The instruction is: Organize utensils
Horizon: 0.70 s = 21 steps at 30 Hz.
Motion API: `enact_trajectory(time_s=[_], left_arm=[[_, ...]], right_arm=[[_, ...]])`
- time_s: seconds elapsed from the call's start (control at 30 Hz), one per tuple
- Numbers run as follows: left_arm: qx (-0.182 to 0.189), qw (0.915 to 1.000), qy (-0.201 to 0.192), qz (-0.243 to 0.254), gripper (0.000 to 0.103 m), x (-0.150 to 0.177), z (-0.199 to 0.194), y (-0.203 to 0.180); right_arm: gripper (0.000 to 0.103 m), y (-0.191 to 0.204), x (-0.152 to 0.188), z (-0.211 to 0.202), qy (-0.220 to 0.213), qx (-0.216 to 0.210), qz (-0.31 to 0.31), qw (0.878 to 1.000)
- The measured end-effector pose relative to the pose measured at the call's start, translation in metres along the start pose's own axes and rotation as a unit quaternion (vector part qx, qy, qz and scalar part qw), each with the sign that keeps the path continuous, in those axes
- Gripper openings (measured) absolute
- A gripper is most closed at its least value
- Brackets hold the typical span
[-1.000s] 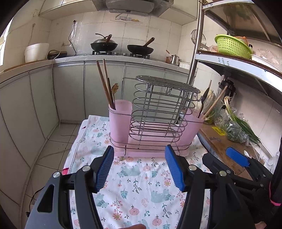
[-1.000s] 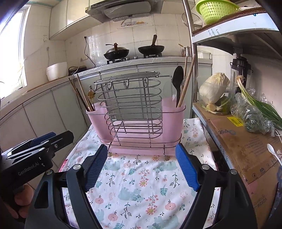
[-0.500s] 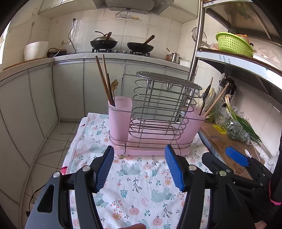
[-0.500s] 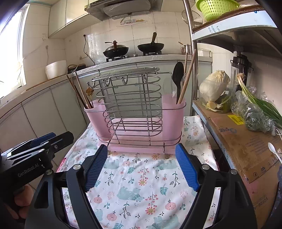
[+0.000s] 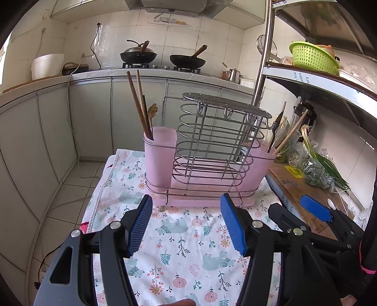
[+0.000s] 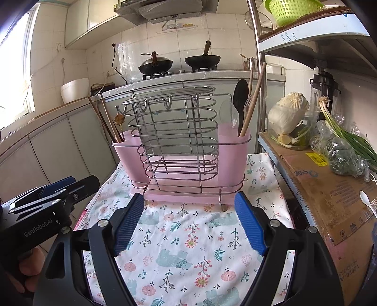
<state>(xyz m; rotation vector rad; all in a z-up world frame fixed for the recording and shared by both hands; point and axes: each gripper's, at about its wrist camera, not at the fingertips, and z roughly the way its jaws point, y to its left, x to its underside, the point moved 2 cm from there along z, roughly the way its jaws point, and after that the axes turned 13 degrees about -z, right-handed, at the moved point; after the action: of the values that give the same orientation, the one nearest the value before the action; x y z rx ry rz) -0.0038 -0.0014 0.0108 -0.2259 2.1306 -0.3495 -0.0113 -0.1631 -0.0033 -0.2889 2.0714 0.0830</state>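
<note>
Both tongs hang open with nothing between the blue pads: the left tongs [image 5: 186, 221] low in its frame, the right tongs [image 6: 189, 220] likewise. Just beyond them, mid-frame on the floral cloth [image 6: 188, 247] covering the bench, stands the pink utensil holder [image 6: 181, 162] with its wire rack [image 6: 174, 131]. Chopsticks [image 5: 139, 106] fill its left cup, a black spoon [image 6: 240, 103] its right.

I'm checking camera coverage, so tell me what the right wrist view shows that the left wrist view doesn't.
Only the right wrist view: a pale cabbage in a clear tub and a bright window. Only the left wrist view: a small metal kettle on the counter. Both share the pink plastic utensil holder with its wire rack, the floral tablecloth, two black woks and the green basket.
</note>
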Motion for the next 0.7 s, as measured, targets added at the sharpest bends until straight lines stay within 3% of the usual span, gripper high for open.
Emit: enact_trajectory(time_s=[0.7], left_arm=[[0.001,1.0,0.003,0.002,0.059,0.0028,0.0029,0.0004]], right_arm=[[0.08,-0.0001,-0.0006,0.0035,0.004,0.001,-0.004,1.0]])
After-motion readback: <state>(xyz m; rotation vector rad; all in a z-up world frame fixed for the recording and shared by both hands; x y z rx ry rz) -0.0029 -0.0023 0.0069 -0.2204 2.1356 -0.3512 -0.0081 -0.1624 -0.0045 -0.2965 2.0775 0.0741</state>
